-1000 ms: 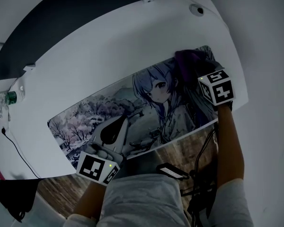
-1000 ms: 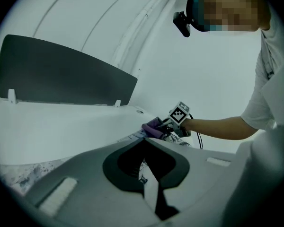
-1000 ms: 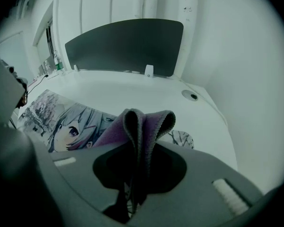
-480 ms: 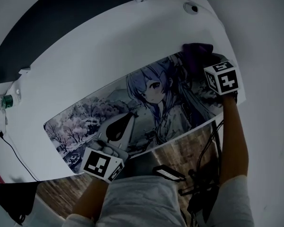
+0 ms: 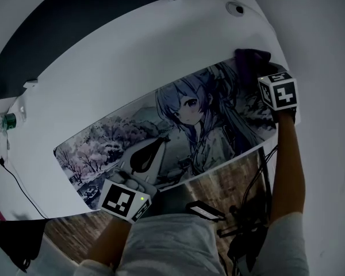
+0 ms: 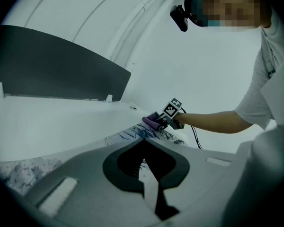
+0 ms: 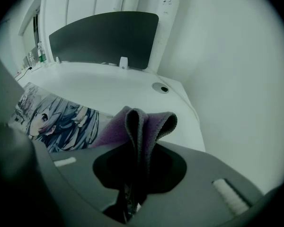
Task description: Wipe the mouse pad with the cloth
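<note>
Where pad (image 5: 161, 137) ends, tongs (image 7: 131, 200) clamp cloth (image 7: 146, 126).

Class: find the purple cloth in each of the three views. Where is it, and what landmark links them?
Head view: purple folded cloth at upper right, on the right end of the illustrated mouse pad.
Left gripper view: small, centre, at the right gripper.
Right gripper view: centre, pinched in its jaws.
Shared landmark: the mouse pad under the cloth.

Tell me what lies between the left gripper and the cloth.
Only mouse pad print: nothing rests on it between left gripper and cloth, seen in the head view.
</note>
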`<action>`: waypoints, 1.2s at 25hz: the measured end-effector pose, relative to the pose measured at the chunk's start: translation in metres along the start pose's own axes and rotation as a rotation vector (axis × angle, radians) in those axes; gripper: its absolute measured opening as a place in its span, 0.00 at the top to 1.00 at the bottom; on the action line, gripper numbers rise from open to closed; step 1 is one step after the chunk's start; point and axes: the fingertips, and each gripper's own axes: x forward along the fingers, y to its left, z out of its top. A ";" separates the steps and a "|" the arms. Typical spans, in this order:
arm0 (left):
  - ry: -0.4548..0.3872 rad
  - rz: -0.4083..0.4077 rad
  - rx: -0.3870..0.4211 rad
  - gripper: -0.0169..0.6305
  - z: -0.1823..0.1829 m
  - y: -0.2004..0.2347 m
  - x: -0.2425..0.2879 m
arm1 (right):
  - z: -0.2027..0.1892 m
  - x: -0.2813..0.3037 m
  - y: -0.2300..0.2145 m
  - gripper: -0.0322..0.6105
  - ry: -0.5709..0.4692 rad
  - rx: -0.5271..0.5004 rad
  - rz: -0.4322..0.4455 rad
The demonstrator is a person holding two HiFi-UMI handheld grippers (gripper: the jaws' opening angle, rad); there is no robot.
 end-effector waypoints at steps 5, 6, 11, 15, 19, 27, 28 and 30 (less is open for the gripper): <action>-0.003 0.007 -0.001 0.95 -0.002 0.002 -0.006 | -0.006 0.000 -0.015 0.88 0.013 0.005 -0.034; -0.004 0.011 -0.002 0.95 -0.002 0.003 -0.007 | -0.006 0.000 -0.016 0.88 0.012 0.002 -0.038; -0.014 0.022 -0.003 0.95 -0.001 0.005 -0.012 | 0.003 -0.013 -0.009 0.87 -0.043 0.047 -0.007; -0.031 0.022 -0.011 0.95 0.002 0.006 -0.018 | 0.018 -0.045 0.004 0.87 -0.135 0.109 0.041; -0.061 0.028 -0.020 0.95 0.005 0.008 -0.030 | 0.039 -0.078 0.036 0.87 -0.217 0.124 0.102; -0.120 0.076 -0.026 0.95 0.008 0.022 -0.085 | 0.094 -0.124 0.167 0.87 -0.345 0.115 0.327; -0.125 0.089 -0.024 0.95 0.007 0.026 -0.095 | 0.100 -0.130 0.190 0.87 -0.356 0.114 0.362; -0.134 0.117 -0.025 0.95 0.004 0.034 -0.116 | 0.110 -0.140 0.236 0.87 -0.370 0.109 0.428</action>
